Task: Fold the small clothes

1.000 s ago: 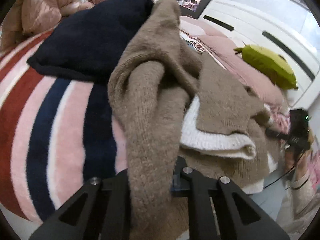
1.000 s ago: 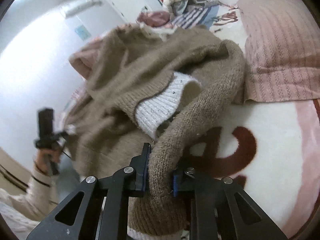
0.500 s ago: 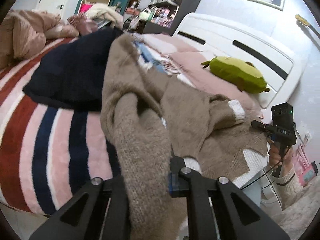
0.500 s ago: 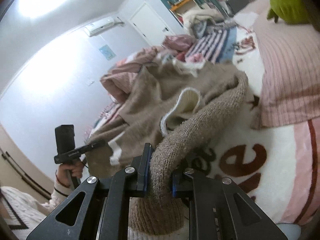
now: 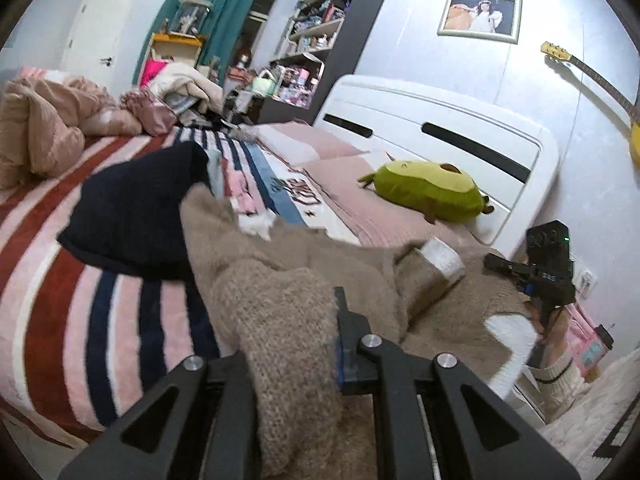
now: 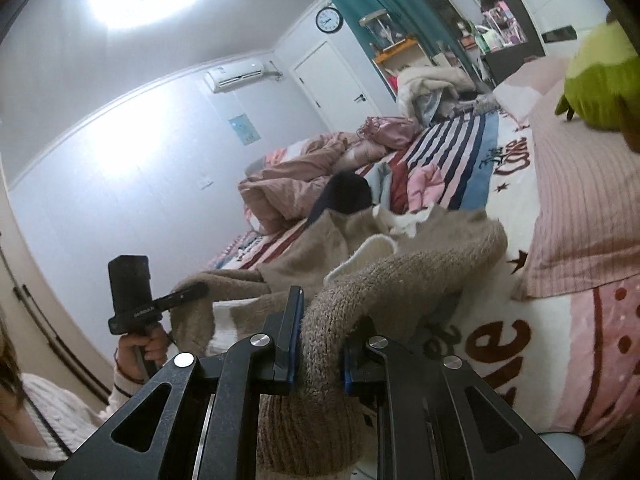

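Now both cameras look out across the room rather than down into knit: a second ago the brown sweater (image 5: 288,320) filled each view, draped close over the lenses, and since then it has sunk away, so the striped blanket (image 5: 60,312), the white headboard (image 5: 440,128) and the green plush toy (image 5: 428,190) show beyond it. The left hand-held gripper (image 5: 292,364) is closed tight on a thick roll of the brown knit, apparently a sleeve, and has not let go across the three moments. The right hand-held gripper (image 6: 318,356) is likewise clamped on another rolled length of the same sweater, its blue pads pressing either side. Between the two grips the body of the garment hangs and bunches, a white cuff (image 5: 442,254) turned up in the middle, the lower part trailing over the near edge of the bed. A dark navy garment (image 5: 132,216) lies on the blanket just behind it, partly overlapped from the left view. My reading: the sweater has been drawn back toward the bed edge and lowered, a spreading-out move before any fold; nothing is flat yet, so the folding proper has not begun. Motion blur on the far hem makes its lie uncertain.
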### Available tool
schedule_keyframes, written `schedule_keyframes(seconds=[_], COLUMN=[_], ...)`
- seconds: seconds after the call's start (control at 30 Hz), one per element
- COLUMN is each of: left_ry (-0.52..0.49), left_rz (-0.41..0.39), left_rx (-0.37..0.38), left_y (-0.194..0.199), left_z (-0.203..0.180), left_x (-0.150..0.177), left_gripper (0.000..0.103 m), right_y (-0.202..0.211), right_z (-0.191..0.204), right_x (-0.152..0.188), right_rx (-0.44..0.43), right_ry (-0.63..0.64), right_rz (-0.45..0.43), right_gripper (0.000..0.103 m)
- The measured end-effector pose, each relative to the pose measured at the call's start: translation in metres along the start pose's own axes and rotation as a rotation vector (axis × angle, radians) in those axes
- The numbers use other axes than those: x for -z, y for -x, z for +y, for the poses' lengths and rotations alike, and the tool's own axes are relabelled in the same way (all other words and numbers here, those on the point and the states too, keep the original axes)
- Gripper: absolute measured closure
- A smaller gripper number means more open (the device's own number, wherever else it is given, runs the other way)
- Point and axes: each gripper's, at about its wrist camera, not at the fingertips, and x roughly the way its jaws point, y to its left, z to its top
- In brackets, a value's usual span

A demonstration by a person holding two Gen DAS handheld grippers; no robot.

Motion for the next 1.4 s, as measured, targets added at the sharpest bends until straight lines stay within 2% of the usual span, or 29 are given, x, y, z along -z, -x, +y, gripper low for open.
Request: schedule_keyframes(seconds=[0.07, 0.17, 0.3, 0.47, 0.6, 0.7, 0.8, 0.83, 0.87, 0.9, 0.93, 0.97, 1.0, 1.07, 1.13, 1.27, 1.33, 1.4], left_ry=[-0.008, 0.019, 0.058, 0.098, 0.107, 0.122, 0.114, 0.111, 0.109, 0.108, 0.107, 0.096, 0.073, 0.01, -0.063, -0.156, -0.195, -0.221], left_rz=[-0.005, 0.002, 0.034, 0.108, 0.199, 0.252, 0.287, 0.294, 0.298, 0.307, 0.321, 0.329, 0.334, 0.33, 0.305, 0.277, 0.276, 0.281], left_rx=[-0.045, -0.068, -0.121, -0.197, -0.246, -0.252, -0.236, -0.219, -0.201, -0.169, -0.138, -0.116, -0.104, -0.111, -0.162, -0.268, -0.26, -0.216], left_y=[-0.001, -0.017, -0.055, -0.122, -0.181, -0.21, -0.224, -0.223, -0.221, -0.219, -0.216, -0.21, -0.201, -0.181, -0.158, -0.12, -0.111, -0.11], left_z=[0.004, 0.022, 0.06, 0.119, 0.158, 0.176, 0.185, 0.186, 0.184, 0.182, 0.178, 0.173, 0.164, 0.148, 0.132, 0.107, 0.091, 0.076], left_x=[-0.005, -0.017, -0.04, -0.077, -0.09, -0.088, -0.086, -0.087, -0.087, -0.089, -0.09, -0.092, -0.093, -0.094, -0.094, -0.092, -0.086, -0.078], left_gripper=[0.095, 0.095, 0.094, 0.093, 0.092, 0.092, 0.09, 0.085, 0.073, 0.065, 0.049, 0.038, 0.034, 0.021, 0.014, 0.01, 0.009, 0.009], right_y=[0.0, -0.013, -0.046, -0.105, -0.168, -0.208, -0.234, -0.239, -0.241, -0.241, -0.238, -0.234, -0.227, -0.207, -0.191, -0.161, -0.157, -0.159], right_z=[-0.001, -0.016, -0.049, -0.106, -0.158, -0.197, -0.217, -0.219, -0.218, -0.216, -0.214, -0.212, -0.208, -0.192, -0.175, -0.137, -0.119, -0.101], right_x=[-0.006, -0.021, -0.048, -0.101, -0.13, -0.126, -0.112, -0.108, -0.106, -0.104, -0.105, -0.106, -0.108, -0.112, -0.116, -0.114, -0.109, -0.099], right_rx=[0.026, 0.09, 0.156, 0.263, 0.401, 0.467, 0.485, 0.488, 0.492, 0.494, 0.493, 0.486, 0.476, 0.476, 0.506, 0.517, 0.472, 0.432], right_ry=[-0.004, -0.007, -0.037, -0.067, -0.074, -0.106, -0.109, -0.096, -0.083, -0.067, -0.058, -0.055, -0.049, -0.008, 0.06, 0.149, 0.184, 0.225], right_rz=[-0.004, 0.004, 0.041, 0.089, 0.211, 0.323, 0.419, 0.446, 0.462, 0.471, 0.473, 0.474, 0.471, 0.456, 0.434, 0.38, 0.368, 0.385], right_gripper=[0.093, 0.093, 0.093, 0.093, 0.093, 0.092, 0.088, 0.088, 0.086, 0.085, 0.08, 0.067, 0.06, 0.036, 0.03, 0.028, 0.026, 0.026])
